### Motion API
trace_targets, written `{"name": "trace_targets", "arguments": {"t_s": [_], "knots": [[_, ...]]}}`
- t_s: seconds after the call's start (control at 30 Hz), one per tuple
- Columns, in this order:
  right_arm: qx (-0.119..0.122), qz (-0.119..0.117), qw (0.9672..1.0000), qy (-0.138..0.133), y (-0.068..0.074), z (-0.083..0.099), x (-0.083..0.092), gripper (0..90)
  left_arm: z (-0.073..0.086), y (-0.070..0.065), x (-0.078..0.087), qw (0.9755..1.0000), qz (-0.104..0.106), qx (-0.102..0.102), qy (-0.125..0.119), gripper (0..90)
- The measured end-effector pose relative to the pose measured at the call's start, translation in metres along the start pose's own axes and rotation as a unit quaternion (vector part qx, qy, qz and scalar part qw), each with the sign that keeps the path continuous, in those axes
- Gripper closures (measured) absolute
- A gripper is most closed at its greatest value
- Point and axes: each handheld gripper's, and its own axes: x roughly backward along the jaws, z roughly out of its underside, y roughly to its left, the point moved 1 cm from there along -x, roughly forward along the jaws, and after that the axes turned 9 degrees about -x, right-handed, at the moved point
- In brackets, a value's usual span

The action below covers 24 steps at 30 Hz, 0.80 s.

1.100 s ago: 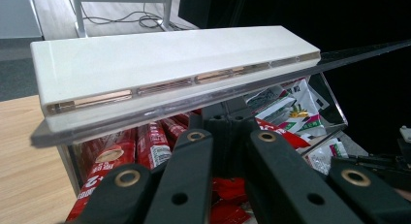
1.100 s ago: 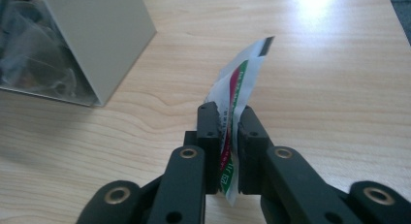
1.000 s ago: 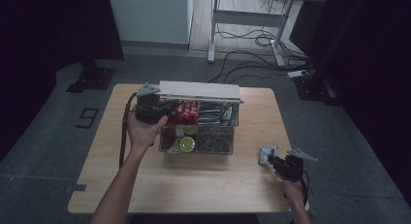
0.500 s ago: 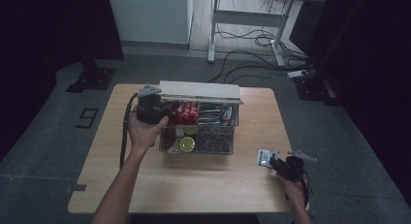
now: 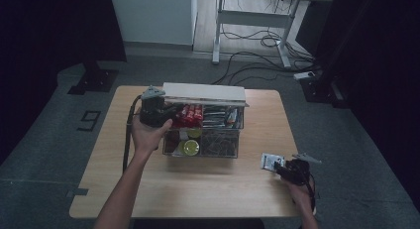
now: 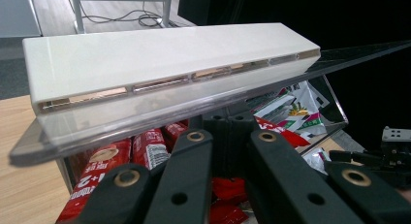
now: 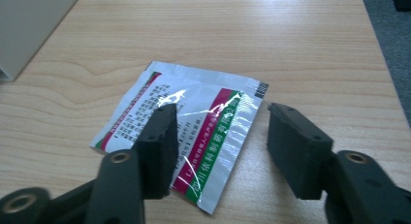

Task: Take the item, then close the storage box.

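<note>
A clear plastic box (image 5: 236, 140) stands mid-table, packed with red packets (image 5: 190, 115), sachets and round yellow-green items (image 5: 191, 147). Its clear lid (image 6: 145, 122) with a white bar handle (image 6: 160, 64) is tilted up at the back. My left gripper (image 5: 169, 112) is at the box's back left corner, jaws shut, tips (image 6: 228, 124) just under the lid's edge. A silver sachet with red and green stripes (image 7: 208, 112) lies flat on the wood by the right front edge (image 5: 269, 161). My right gripper (image 7: 223, 122) hovers over it; its jaws have just been opening, and the pads do not press on the sachet.
The wooden table (image 5: 198, 189) has bare room in front of the box and to its left. The table's right edge runs close beside the right gripper (image 5: 280, 168). A desk frame and cables (image 5: 257, 40) lie on the floor beyond.
The right gripper's jaws have spread apart over the sachet, which stays flat on the table. The left hand and the lid have not moved.
</note>
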Motion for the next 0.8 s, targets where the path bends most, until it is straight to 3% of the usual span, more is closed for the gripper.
{"name": "trace_targets", "arguments": {"t_s": [0.23, 0.8], "knots": [[-0.007, 0.016, 0.9998, -0.013, -0.002, -0.003, 0.006, 34.0, 0.000, -0.001, 0.000, 1.0000, 0.000, -0.001, 0.001, 89.7], [-0.002, -0.012, 0.9990, -0.044, 0.006, -0.005, 0.019, 37.4, 0.001, -0.001, -0.002, 1.0000, 0.003, -0.002, 0.001, 90.0]]}}
